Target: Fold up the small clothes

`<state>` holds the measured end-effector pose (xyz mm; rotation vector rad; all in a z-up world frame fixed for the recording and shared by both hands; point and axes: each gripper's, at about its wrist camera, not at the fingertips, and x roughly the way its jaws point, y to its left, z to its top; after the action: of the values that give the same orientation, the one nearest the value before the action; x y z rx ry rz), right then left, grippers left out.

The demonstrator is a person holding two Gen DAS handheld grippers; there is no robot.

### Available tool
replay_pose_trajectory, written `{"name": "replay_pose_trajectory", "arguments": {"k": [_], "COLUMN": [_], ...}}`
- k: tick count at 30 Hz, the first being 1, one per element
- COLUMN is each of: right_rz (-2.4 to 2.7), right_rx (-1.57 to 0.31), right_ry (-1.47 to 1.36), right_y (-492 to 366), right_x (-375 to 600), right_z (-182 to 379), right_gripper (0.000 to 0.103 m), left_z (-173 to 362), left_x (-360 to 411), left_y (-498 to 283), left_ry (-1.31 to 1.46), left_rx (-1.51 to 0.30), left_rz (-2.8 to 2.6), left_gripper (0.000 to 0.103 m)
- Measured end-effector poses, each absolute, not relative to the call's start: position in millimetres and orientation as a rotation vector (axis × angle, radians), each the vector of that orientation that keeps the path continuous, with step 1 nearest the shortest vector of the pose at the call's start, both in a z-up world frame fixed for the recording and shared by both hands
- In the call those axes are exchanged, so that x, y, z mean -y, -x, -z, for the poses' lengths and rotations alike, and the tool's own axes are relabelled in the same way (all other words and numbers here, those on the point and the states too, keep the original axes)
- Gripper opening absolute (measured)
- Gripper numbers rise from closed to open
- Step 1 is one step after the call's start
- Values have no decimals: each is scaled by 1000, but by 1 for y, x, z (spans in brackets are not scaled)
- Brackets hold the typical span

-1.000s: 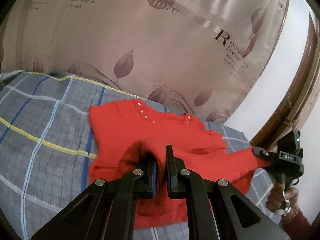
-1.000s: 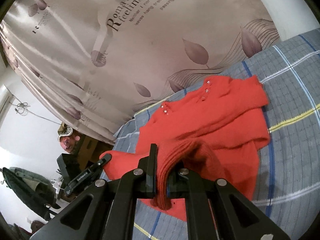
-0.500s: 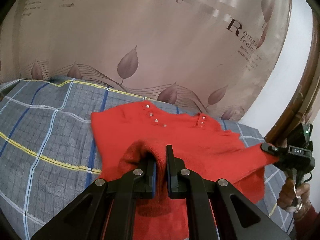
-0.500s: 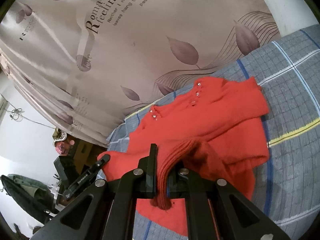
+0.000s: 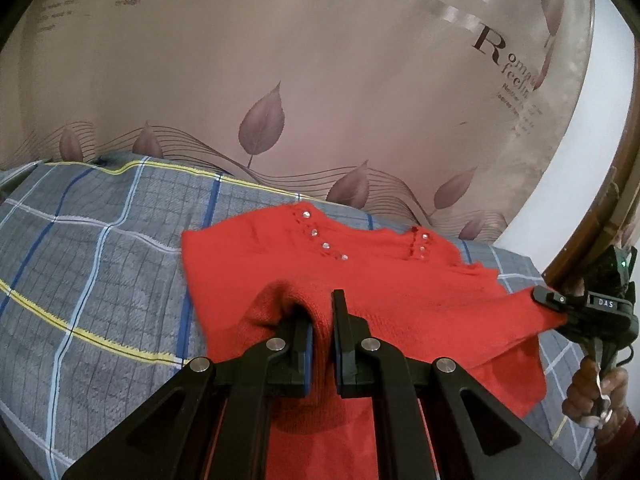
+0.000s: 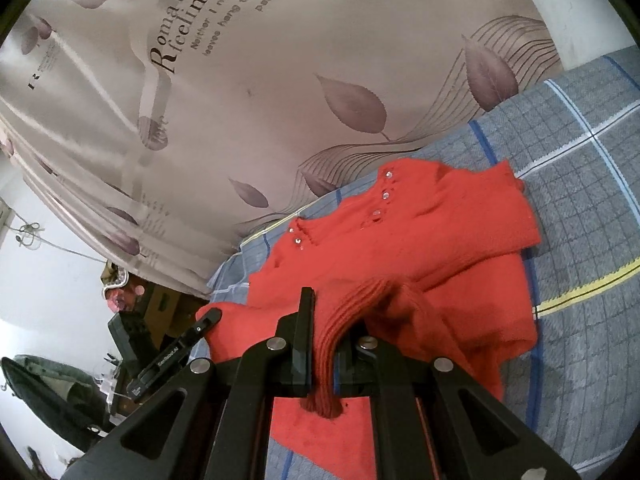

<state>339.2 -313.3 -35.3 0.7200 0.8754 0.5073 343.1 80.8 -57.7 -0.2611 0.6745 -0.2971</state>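
So far the fold is only partly made. A red sweater [image 5: 384, 280] lies on a bed covered by a grey checked blanket [image 5: 100, 272], its neckline with small shiny buttons [image 5: 326, 245] at the far side, well beyond both tongs. The left tongs [image 5: 320, 320] are clamped tight on a bunched edge of the knit, and the right tongs [image 6: 324, 336] are pinched just as narrowly on a ribbed hem or cuff, whose end droops below the jaws. Between the two grips the near edge is lifted and stretched, so the lower part looks to be on its way over the body toward the buttons. To the right of the right tongs one side already seems doubled over, though the fisheye bend makes the layers hard to sort. Left to do, by my reading: lay the held edge down, let go, smooth it, and make any last fold. Behind the bed hangs a curtain [image 5: 280, 80] printed with leaves.
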Motion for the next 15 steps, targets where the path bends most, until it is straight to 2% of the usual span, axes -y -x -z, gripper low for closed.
{"name": "replay_pose_trajectory", "arguments": {"k": [15], "right_rz": [-496], "right_rx": [-872], "right_ry": [-736], "right_y": [-357], "right_x": [319], "right_z": [43], "right_gripper": [8], "left_z": [69], "left_x": [-82], "left_y": [-370], "left_ry": [281], "left_rx": [-706], "left_rz": [275], "left_gripper": [8]}}
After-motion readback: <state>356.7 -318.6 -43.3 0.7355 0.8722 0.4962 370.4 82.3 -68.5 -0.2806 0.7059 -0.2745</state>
